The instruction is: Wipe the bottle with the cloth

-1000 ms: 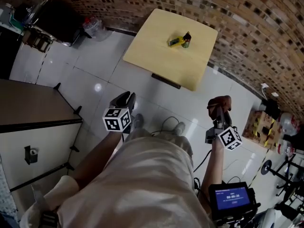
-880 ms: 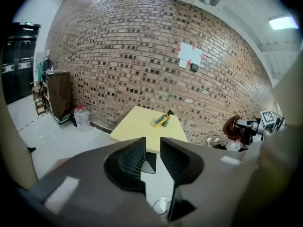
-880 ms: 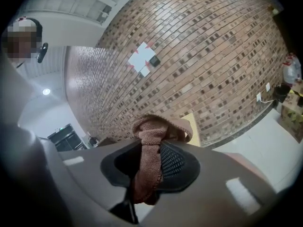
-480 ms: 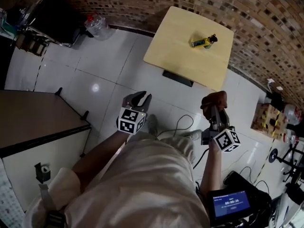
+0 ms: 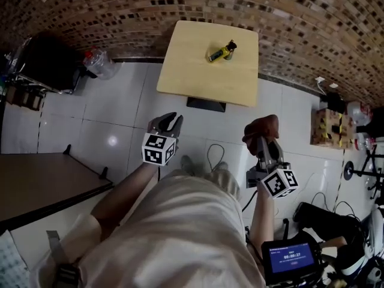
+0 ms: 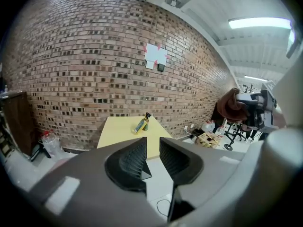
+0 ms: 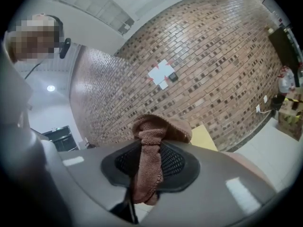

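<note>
Near the far right corner of the table (image 5: 180, 71) the bottle (image 5: 221, 52) was left unwiped, well apart from the right gripper (image 5: 264, 144) clamped on the cloth (image 5: 261, 126) and the left gripper (image 5: 166, 120), held narrowly apart and empty.

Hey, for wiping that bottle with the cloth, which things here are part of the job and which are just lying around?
Part of the job:
- bottle, on the yellow table
- brown cloth, clamped in the right tongs
- left tongs, empty

Just lying about:
- clear plastic container by the brick wall
- cardboard box
- floor cable
- brown cabinet
</note>
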A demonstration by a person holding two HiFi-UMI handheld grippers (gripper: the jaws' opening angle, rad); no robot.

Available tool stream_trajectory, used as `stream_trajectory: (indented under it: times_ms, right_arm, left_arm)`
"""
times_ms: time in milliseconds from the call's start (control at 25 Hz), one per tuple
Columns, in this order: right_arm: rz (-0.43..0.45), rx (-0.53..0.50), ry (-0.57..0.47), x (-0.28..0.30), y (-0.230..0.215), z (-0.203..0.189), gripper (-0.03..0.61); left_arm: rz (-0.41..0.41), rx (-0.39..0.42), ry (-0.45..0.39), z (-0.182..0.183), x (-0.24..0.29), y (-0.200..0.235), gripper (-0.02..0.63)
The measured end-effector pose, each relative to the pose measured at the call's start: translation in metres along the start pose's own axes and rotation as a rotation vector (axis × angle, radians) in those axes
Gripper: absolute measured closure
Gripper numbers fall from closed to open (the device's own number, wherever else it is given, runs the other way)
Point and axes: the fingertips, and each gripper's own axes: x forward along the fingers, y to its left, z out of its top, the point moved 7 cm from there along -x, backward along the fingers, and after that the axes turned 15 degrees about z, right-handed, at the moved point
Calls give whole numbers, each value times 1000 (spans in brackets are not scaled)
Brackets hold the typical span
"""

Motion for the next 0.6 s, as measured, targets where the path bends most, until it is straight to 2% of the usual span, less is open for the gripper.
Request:
stream_trajectory:
  times_ms: [200, 360, 480, 600]
  right_arm:
    - [62, -114, 52, -17, 8, 28, 494]
    - [108, -185, 58, -34, 10, 41, 494]
    - [101, -196, 44, -43, 3, 39, 494]
    - [84, -154, 26, -55, -7, 30, 494]
  left_arm:
    - [5, -57, -45, 41, 1, -22, 525]
    - [0, -39, -33, 43, 1, -46, 526]
    - [-3, -22, -21, 40, -3, -57, 528]
    - [-11, -46, 3, 34, -6, -68, 532]
